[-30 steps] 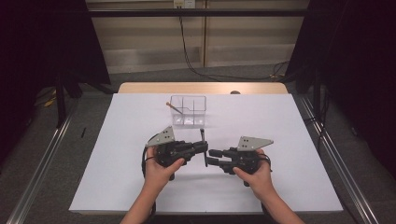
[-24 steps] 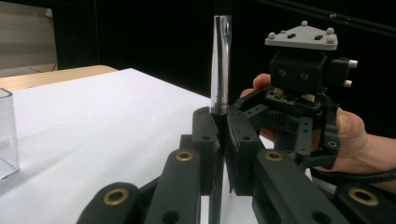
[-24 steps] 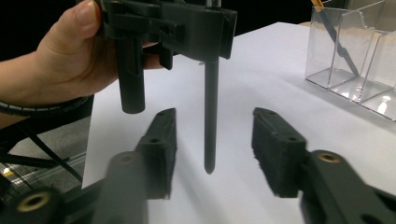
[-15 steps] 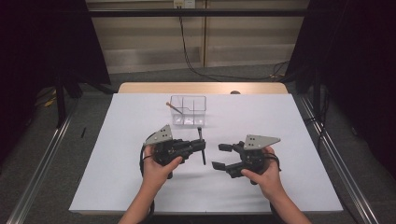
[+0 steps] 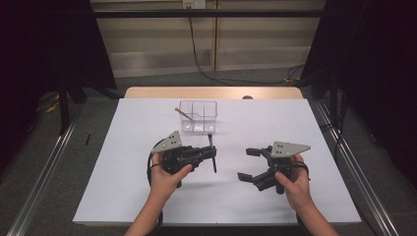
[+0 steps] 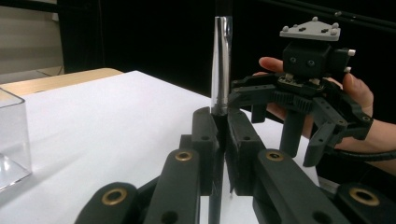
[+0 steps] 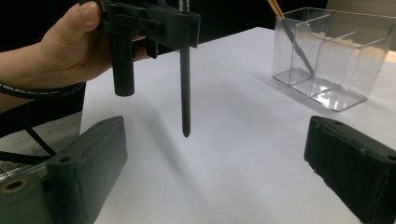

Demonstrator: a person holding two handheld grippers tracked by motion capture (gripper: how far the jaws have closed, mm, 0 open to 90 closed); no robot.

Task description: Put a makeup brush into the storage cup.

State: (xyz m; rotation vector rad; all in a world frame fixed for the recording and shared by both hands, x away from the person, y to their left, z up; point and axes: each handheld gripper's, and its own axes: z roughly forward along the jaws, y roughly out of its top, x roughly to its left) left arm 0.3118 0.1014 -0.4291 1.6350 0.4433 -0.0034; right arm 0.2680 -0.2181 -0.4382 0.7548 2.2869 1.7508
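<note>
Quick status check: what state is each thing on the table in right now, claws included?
Left claw: shut on the black pen.
Black pen: held, clear of the table.
Right claw: open, jaws just opened, nothing between them.
Clear organizer: upright on the table, an orange pencil leaning in one compartment.

Looks like a lab or test room set up for recording, not a home. Black curtains (image 5: 378, 73) hanging on both sides. Metal rails (image 5: 42, 182) running along the grey floor (image 5: 98, 132). Loose cables (image 5: 221, 73) trailing down a plain wall. One wooden table (image 5: 211, 92) under a white sheet (image 5: 133, 128), with a clear plastic box (image 5: 198, 117) on top.
</note>
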